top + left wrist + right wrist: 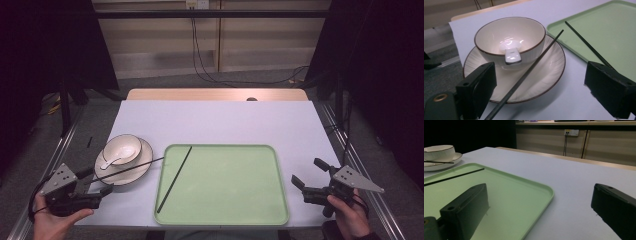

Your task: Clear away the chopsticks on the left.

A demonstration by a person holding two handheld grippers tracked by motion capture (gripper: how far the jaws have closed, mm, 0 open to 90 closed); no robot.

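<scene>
A cream bowl (125, 147) (509, 35) with a white spoon (111, 162) (511, 53) in it stands on a cream plate (140, 169) (549, 70) at the table's left. One black chopstick (130, 168) (534, 65) lies slanted over the plate's rim, and its far tip reaches the green tray (280, 175) (604, 25) (524, 185). A second chopstick (175, 177) (586, 43) (454, 177) lies inside the tray along its left side. My left gripper (97, 181) (539, 75) is open; the first chopstick's near end passes between its jaws, close to one, unpressed. My right gripper (307, 172) (540, 195) is open and empty, just right of the tray.
The light table top (225, 120) stretches behind the tray to a wooden strip at the far edge. Cables hang down the wall beyond. Metal rails run along both sides of the table on the floor.
</scene>
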